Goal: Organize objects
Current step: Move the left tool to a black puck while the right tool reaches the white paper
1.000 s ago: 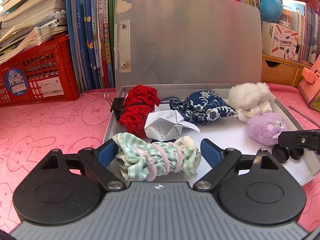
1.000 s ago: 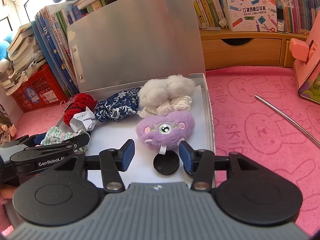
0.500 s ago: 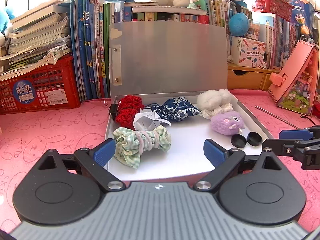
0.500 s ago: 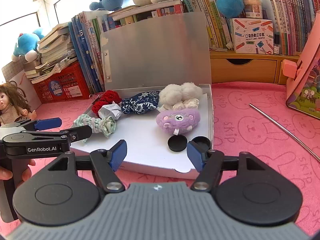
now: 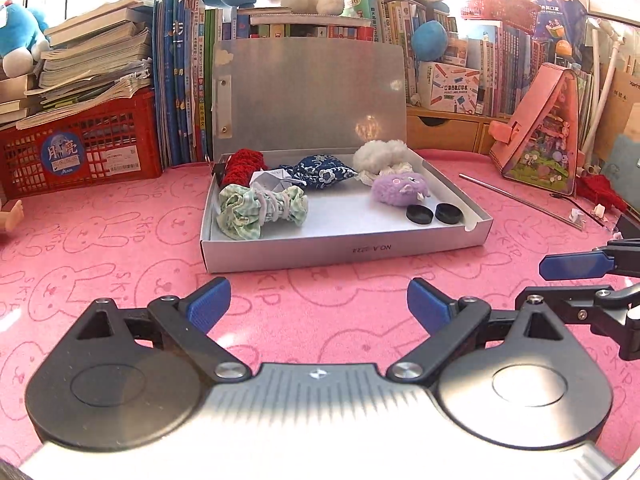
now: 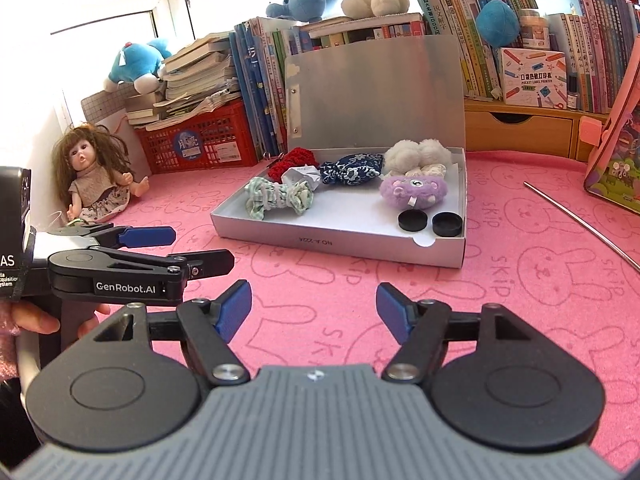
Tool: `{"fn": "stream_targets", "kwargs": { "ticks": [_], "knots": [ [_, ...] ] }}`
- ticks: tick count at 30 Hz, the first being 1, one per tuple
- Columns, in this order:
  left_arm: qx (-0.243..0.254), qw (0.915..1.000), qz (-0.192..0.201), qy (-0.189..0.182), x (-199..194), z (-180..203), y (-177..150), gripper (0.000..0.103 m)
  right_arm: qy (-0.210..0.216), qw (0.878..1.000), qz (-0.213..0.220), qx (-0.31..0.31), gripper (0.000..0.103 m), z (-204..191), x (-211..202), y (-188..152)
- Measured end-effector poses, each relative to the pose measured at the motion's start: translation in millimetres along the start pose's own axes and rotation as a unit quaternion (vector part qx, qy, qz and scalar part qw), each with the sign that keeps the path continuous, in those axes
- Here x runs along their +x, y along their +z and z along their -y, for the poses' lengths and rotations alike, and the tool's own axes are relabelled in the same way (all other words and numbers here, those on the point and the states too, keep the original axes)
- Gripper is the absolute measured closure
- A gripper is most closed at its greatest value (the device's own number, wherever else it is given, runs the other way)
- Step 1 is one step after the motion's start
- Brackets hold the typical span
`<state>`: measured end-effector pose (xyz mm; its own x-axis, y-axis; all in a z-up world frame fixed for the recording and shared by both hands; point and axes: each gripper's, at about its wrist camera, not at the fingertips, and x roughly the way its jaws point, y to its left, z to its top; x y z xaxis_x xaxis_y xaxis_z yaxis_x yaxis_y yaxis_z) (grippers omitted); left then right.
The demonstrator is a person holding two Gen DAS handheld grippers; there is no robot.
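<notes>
An open silver box [image 5: 344,250] [image 6: 336,242] with its lid raised stands on the pink mat. In it lie a green striped scrunchie [image 5: 262,210] [image 6: 278,196], a red knit piece [image 5: 242,164], folded white paper [image 5: 272,178], a blue floral pouch [image 5: 320,170] [image 6: 350,169], a white fluffy item [image 5: 380,154], a purple plush [image 5: 400,190] [image 6: 414,191] and two black caps [image 5: 434,213] [image 6: 430,222]. My left gripper [image 5: 319,306] is open and empty, in front of the box. My right gripper [image 6: 314,306] is open and empty, also in front of it.
A red crate [image 5: 76,148] with books, upright books and a wooden drawer unit [image 5: 448,132] line the back. A pink house toy [image 5: 540,128] and a metal rod [image 5: 520,200] lie right. A doll [image 6: 94,172] sits at the left.
My left gripper let go of the green scrunchie in the box and opened. Both grippers pulled back out of the box toward the near side of the mat.
</notes>
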<state>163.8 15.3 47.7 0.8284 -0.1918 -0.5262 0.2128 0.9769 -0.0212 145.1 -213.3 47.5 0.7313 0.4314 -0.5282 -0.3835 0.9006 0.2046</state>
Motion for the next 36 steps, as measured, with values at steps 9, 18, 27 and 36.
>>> {"fn": "stream_targets", "kwargs": {
  "ticks": [9,18,27,36],
  "knots": [
    [0.014,0.9998,-0.011,-0.004,-43.2,-1.4,-44.1,0.006,0.027,0.999,-0.02,-0.026,0.02,-26.2,-27.8,-45.7],
    [0.012,0.9993,-0.032,-0.017,-68.3,-2.9,-74.4,0.006,0.013,0.993,-0.053,-0.107,0.02,-53.9,-33.4,-82.3],
    [0.03,0.9975,-0.044,-0.046,-72.2,12.6,-89.5,0.006,-0.072,0.989,-0.047,-0.122,0.02,-46.5,-28.7,-82.7],
    [0.047,0.9974,-0.047,-0.026,-57.3,25.4,-96.1,0.006,-0.096,0.989,-0.04,-0.103,0.02,-35.2,-32.0,-80.7]
  ]
}}
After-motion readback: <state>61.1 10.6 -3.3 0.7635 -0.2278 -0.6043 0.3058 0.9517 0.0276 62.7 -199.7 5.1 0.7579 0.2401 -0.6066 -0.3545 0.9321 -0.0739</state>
